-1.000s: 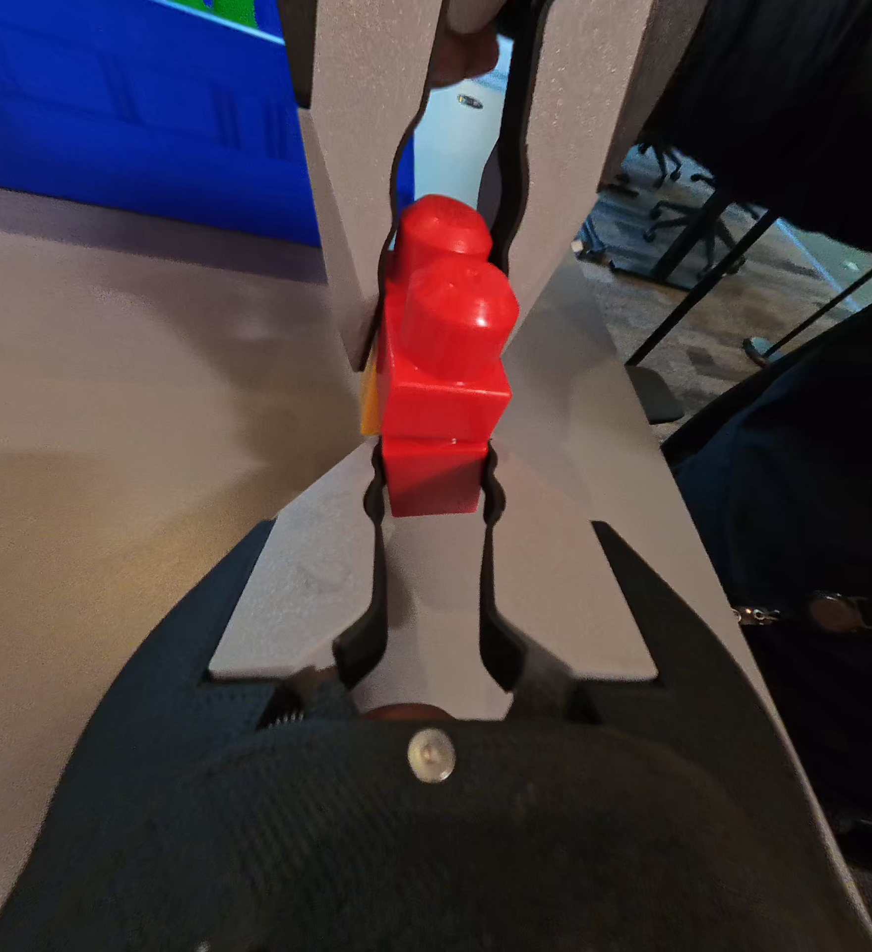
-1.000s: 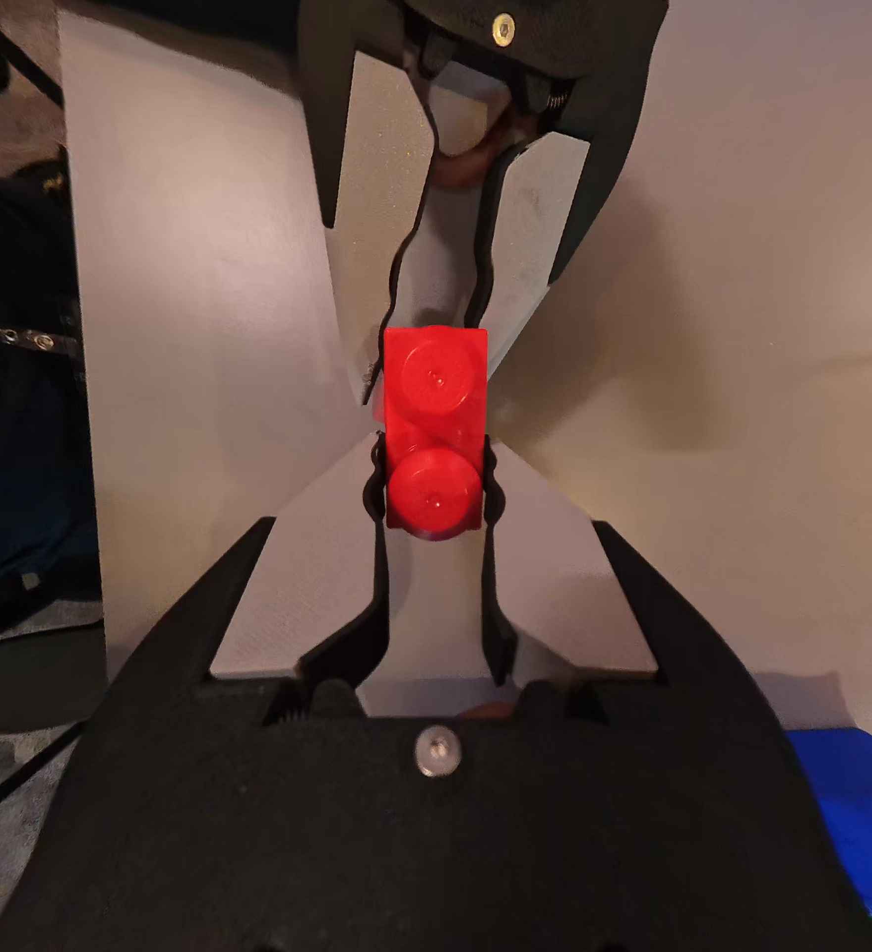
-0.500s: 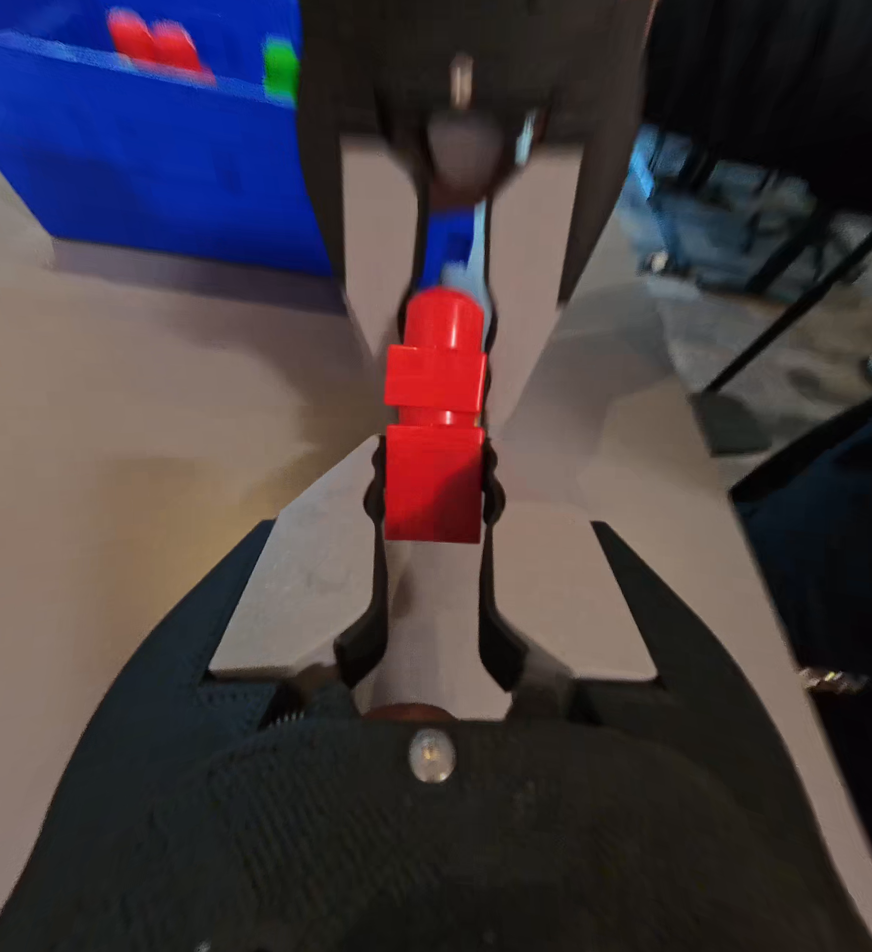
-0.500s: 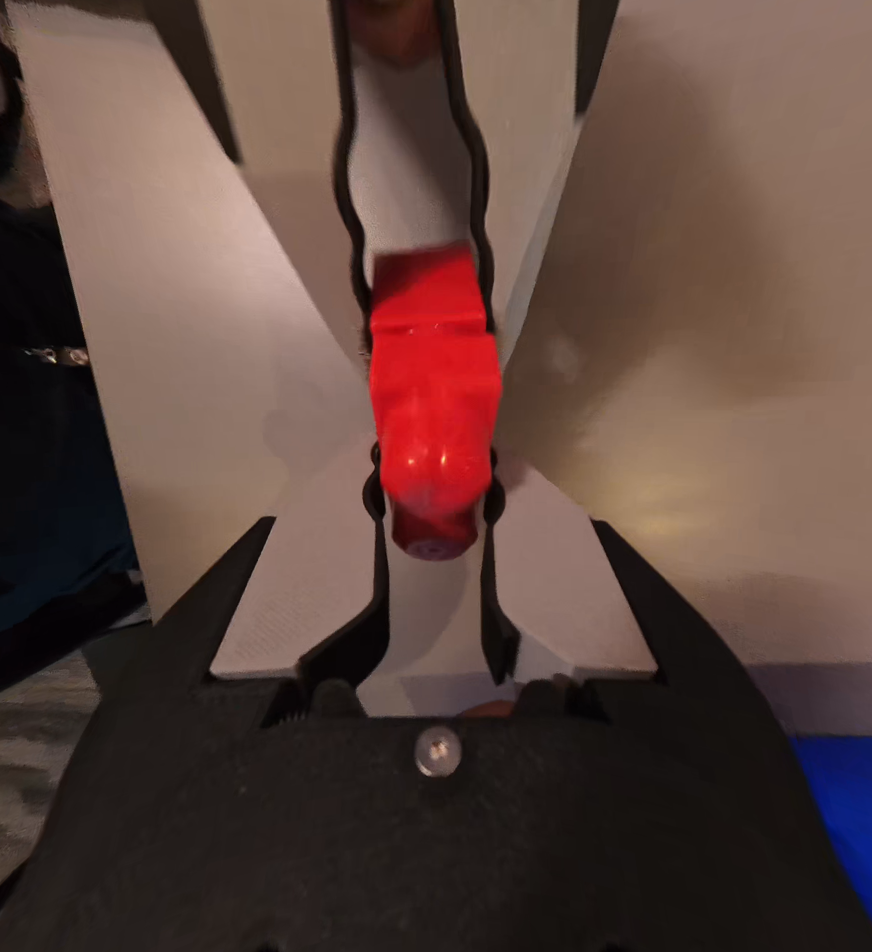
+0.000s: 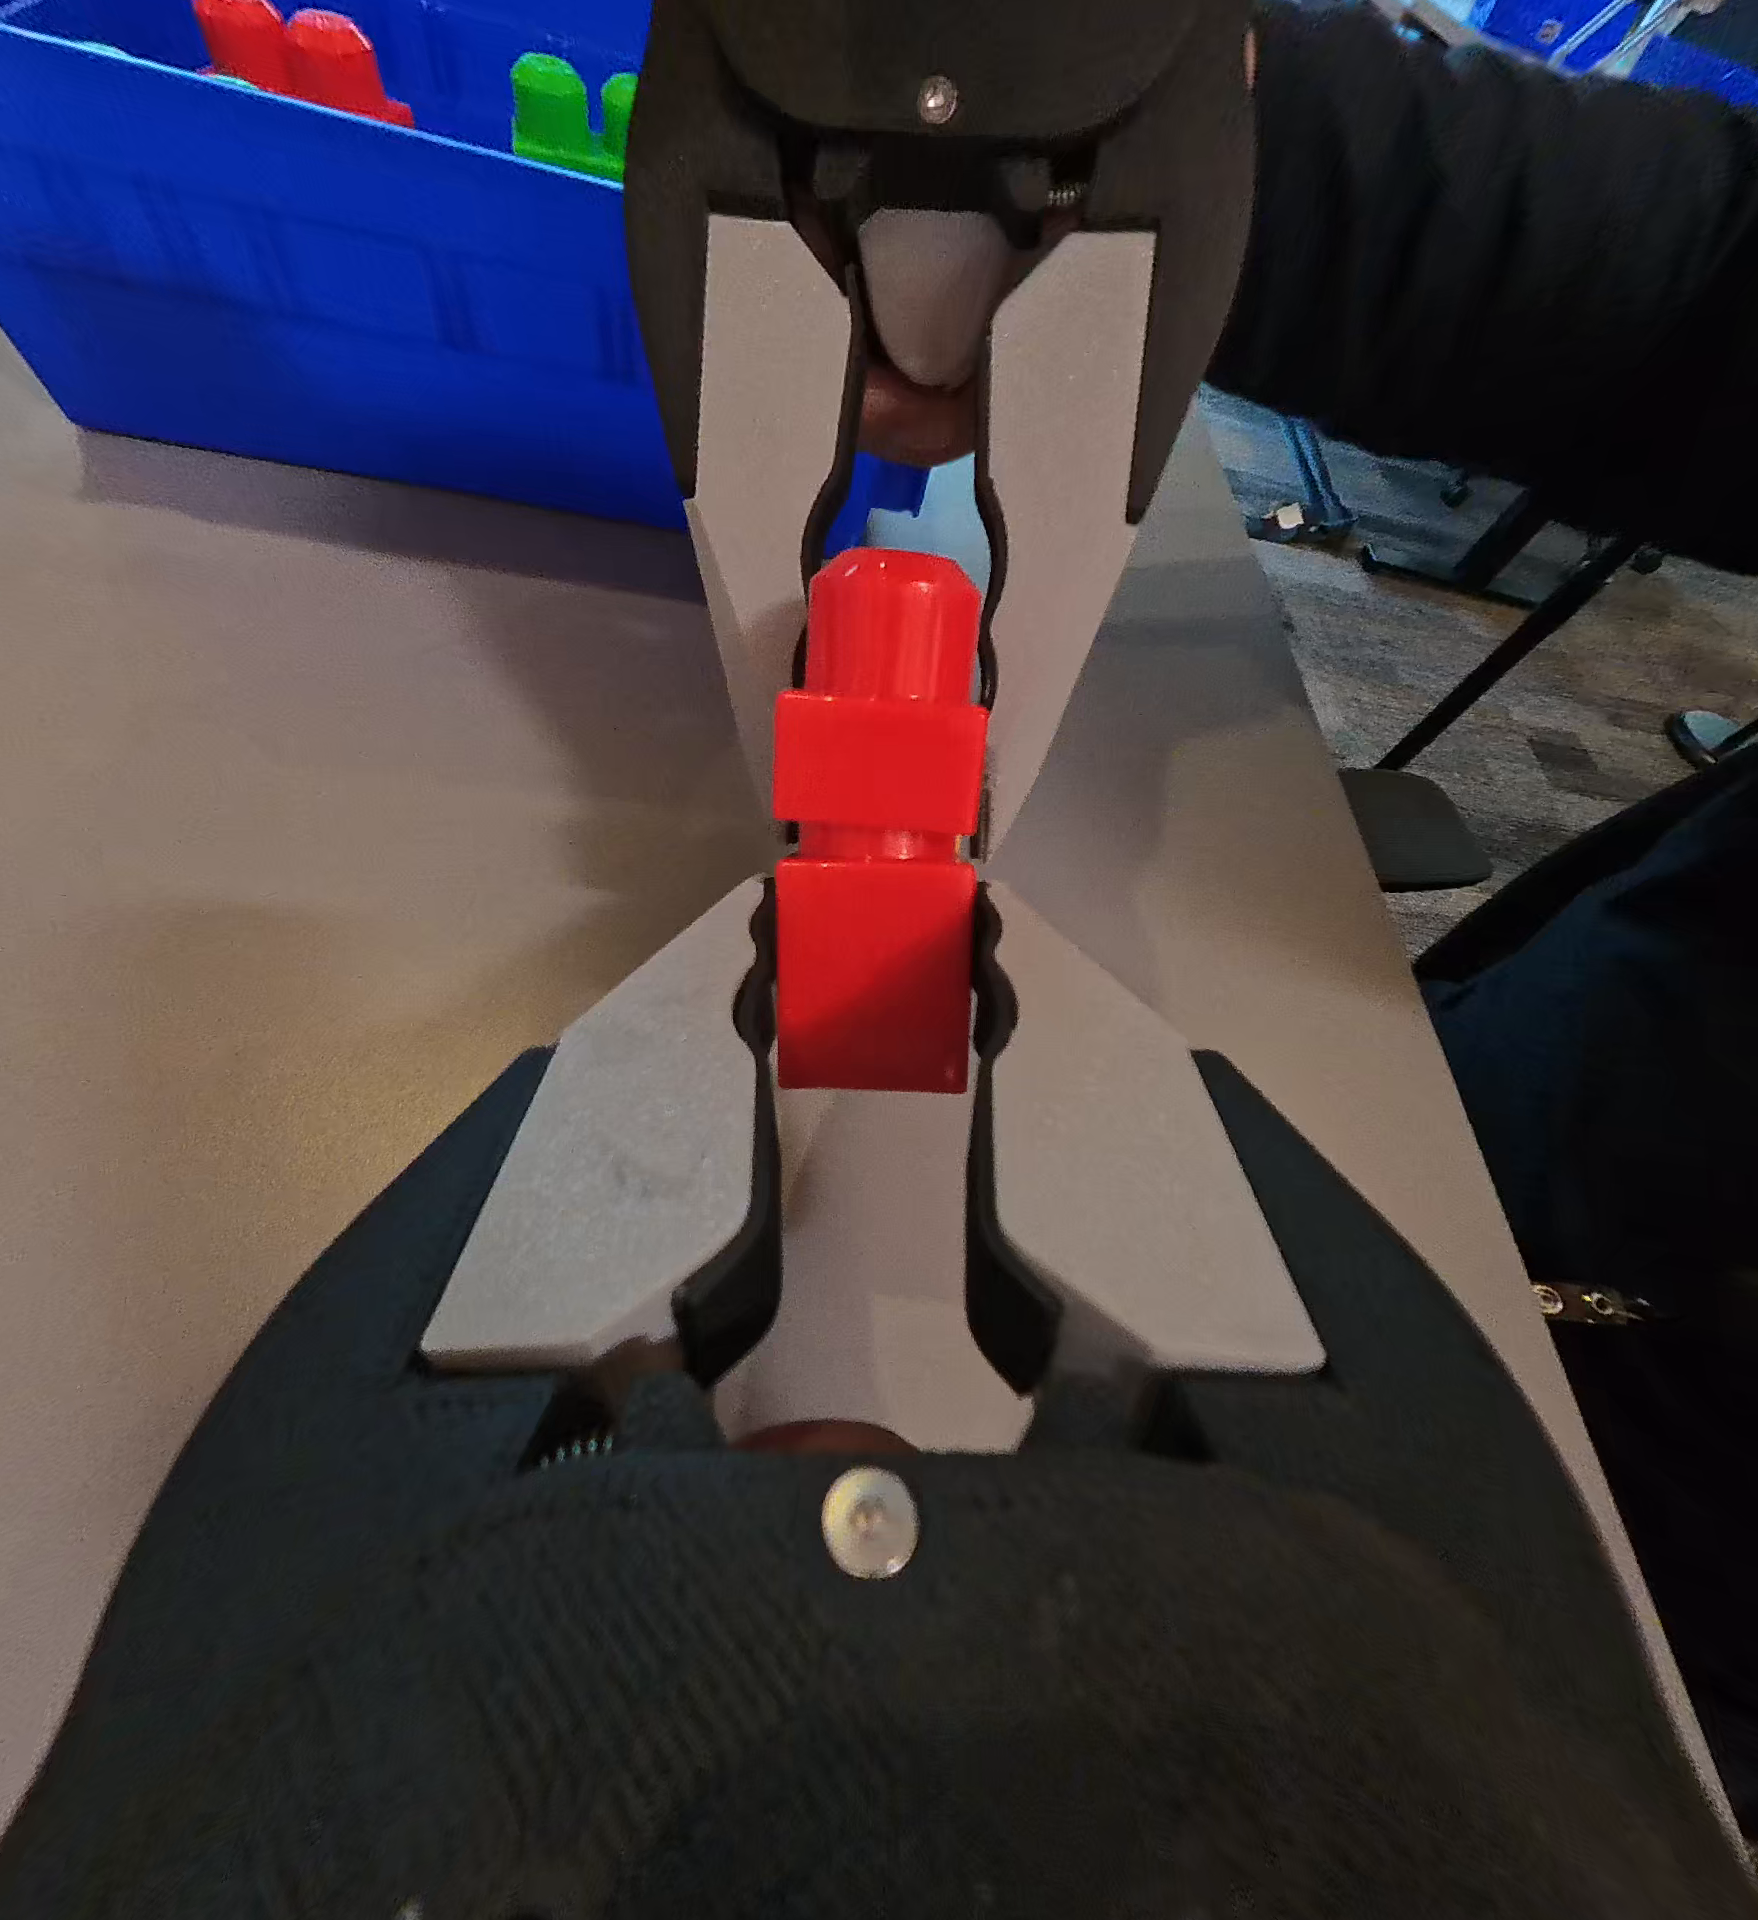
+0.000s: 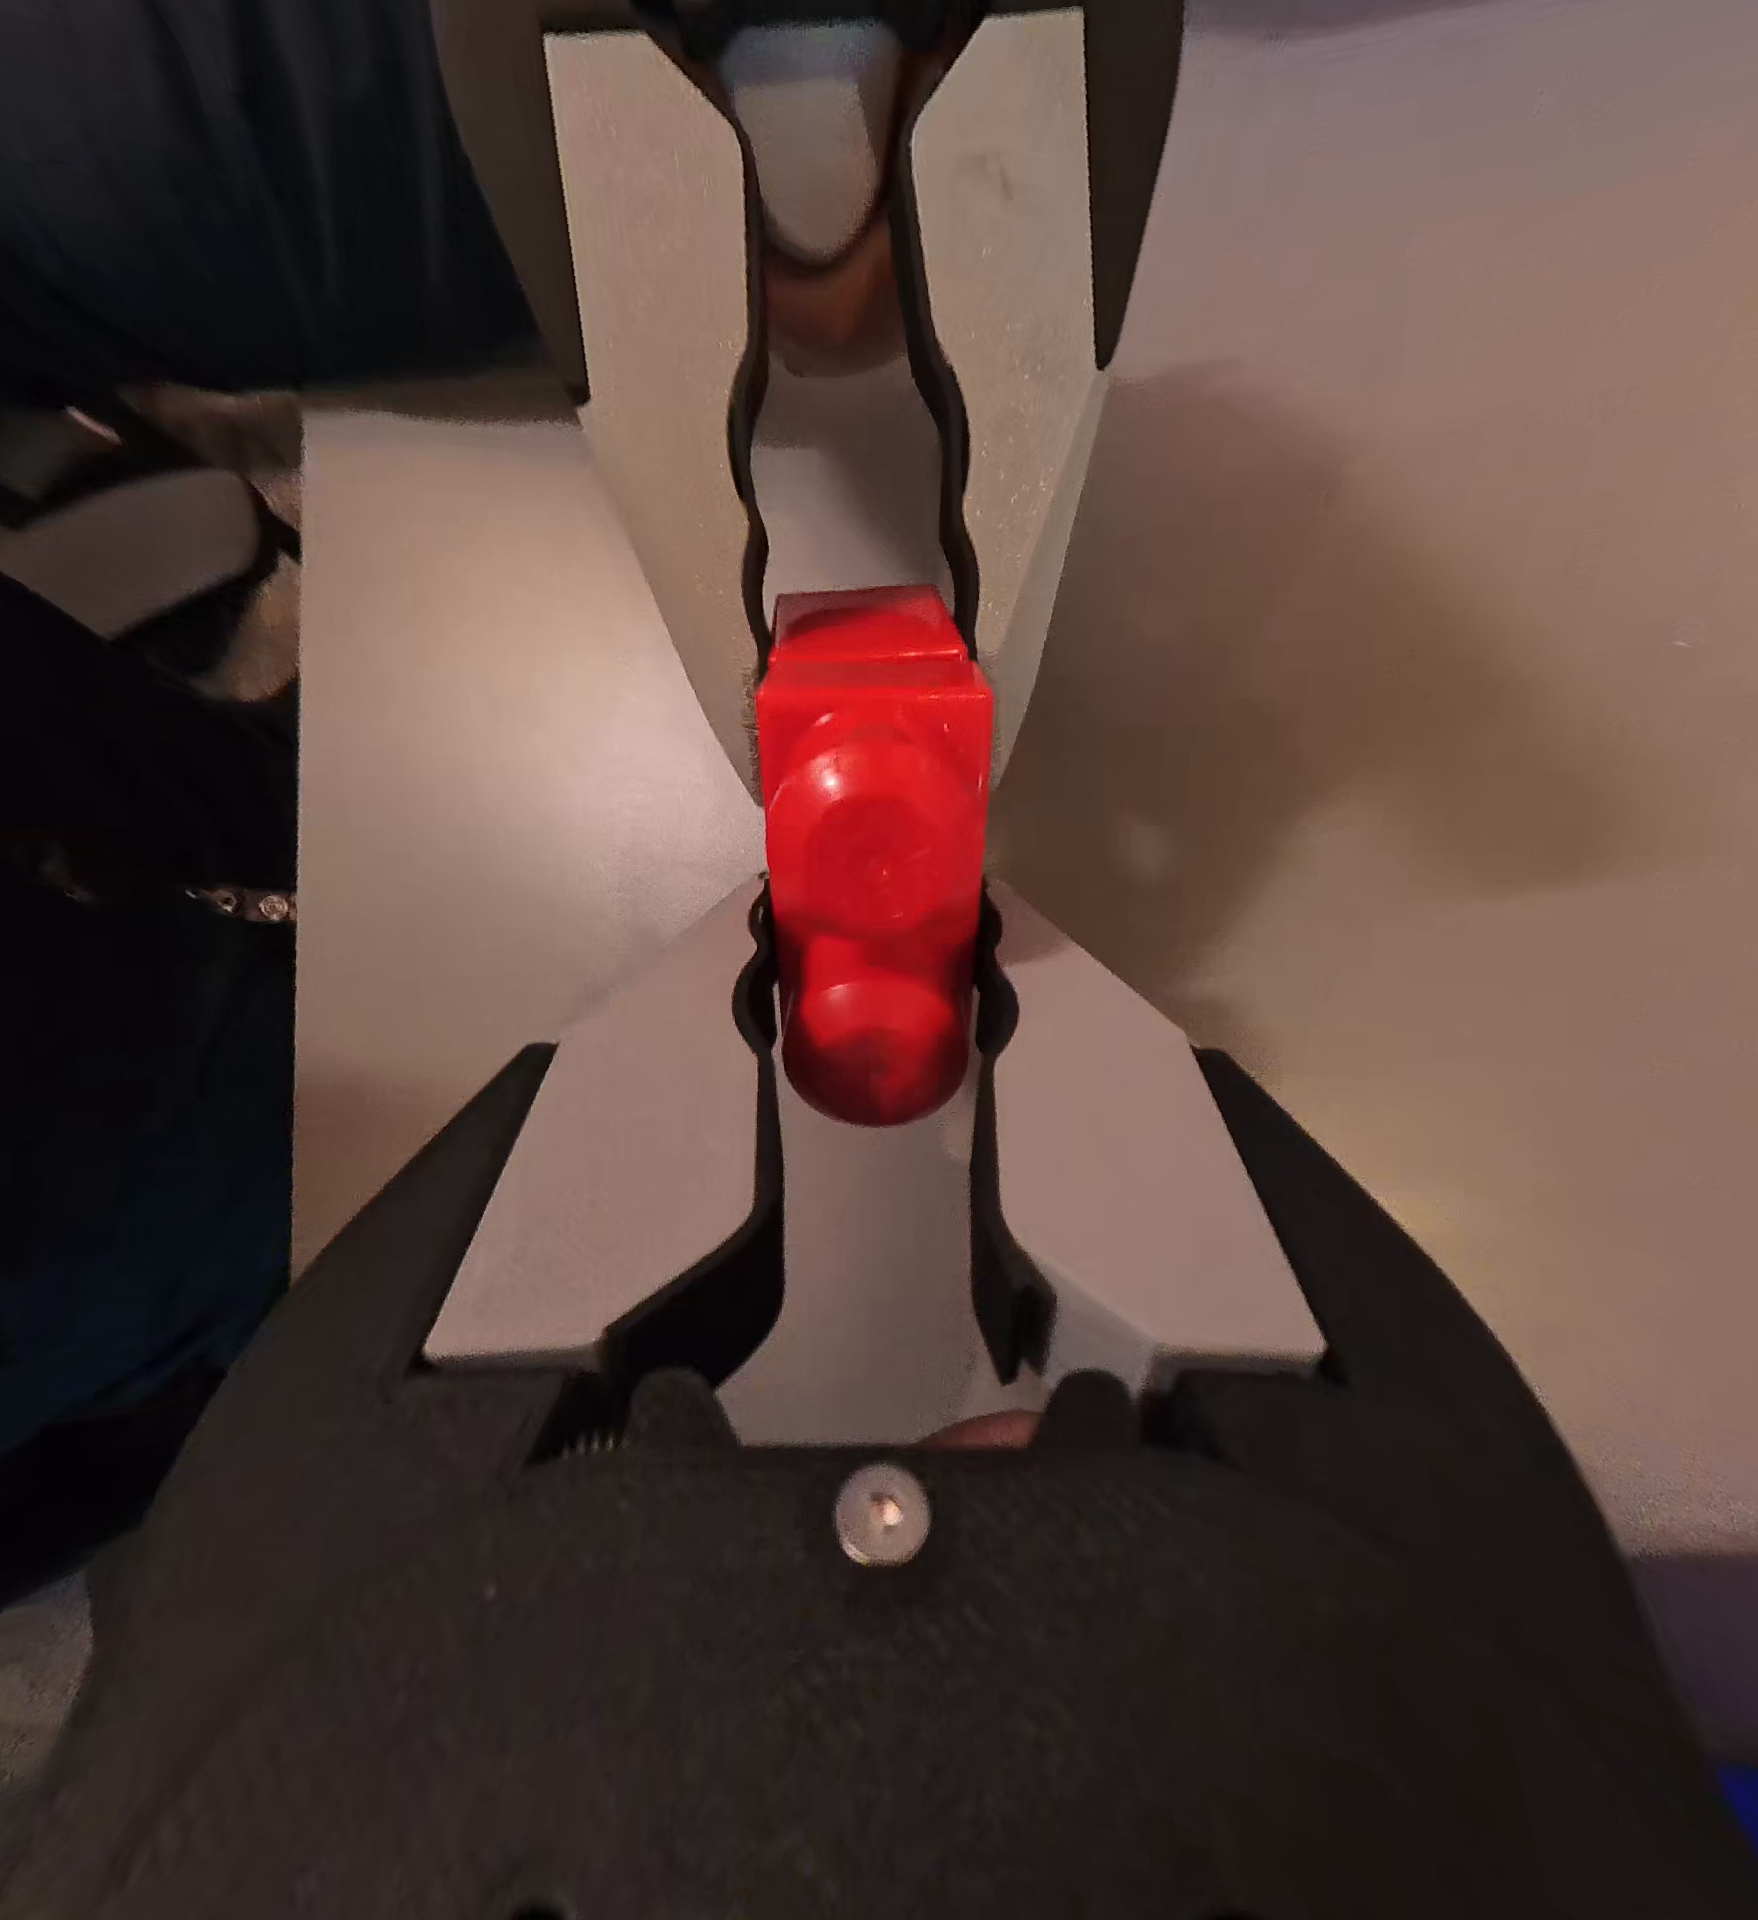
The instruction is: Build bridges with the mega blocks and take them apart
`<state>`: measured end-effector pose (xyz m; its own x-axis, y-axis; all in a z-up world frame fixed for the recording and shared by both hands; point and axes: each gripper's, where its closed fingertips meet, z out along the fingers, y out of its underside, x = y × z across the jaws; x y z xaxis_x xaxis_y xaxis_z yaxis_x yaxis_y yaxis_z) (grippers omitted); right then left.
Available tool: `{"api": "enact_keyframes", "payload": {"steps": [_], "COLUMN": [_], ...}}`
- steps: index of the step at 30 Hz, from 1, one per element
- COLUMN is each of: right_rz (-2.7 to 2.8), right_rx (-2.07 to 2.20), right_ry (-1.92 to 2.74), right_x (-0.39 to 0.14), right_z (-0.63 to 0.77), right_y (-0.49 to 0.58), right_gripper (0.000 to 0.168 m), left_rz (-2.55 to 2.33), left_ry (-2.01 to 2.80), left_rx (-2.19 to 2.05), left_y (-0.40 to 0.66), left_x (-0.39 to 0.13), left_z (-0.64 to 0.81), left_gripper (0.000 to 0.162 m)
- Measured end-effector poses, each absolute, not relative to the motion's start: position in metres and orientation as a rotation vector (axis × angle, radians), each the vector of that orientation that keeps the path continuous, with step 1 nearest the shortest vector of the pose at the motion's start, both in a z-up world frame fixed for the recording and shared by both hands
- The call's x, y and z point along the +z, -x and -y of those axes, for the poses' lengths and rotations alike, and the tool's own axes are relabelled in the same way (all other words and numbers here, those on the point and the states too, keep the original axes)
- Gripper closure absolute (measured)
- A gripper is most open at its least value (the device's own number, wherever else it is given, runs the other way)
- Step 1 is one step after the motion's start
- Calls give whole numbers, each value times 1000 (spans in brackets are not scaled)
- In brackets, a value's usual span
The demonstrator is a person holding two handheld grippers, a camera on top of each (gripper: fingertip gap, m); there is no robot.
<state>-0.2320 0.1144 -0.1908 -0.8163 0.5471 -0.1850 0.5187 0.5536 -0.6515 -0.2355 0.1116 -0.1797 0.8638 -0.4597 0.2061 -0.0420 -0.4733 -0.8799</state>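
Observation:
Two red mega blocks are held end to end above the table. My left gripper is shut on the near red block. My right gripper comes in from the far side, shut on the other red block. A short stud neck shows in the narrow gap between them. In the right wrist view my right gripper grips the studded red block, whose studs point at the camera. Behind it, my left gripper holds its red block.
A blue bin stands at the back left of the grey table, holding a red block and a green block. The table edge runs down the right, with floor and chair legs beyond. A person's dark sleeve is at the upper right. Both grippers' tips are close together, under 4 cm apart.
The two blocks have swung from an angle into one straight line. Both grippers turned, so the blue bin shows more. Both grips stay shut.

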Motion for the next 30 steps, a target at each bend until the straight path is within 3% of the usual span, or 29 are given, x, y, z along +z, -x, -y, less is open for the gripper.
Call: {"api": "enact_keyframes", "payload": {"steps": [19,30], "right_rz": [2587,2718], "right_rx": [1467,1382], "right_ry": [1058,1092], "right_x": [-181,-186], "right_z": [-104,-108], "right_y": [231,220], "right_gripper": [134,135], "left_rz": [-416,-437], "left_ry": [1971,1921], "left_rx": [-541,-555], "left_y": [226,217], "left_x": [-182,-179], "left_z": [-114,-118], "left_gripper": [129,129]}}
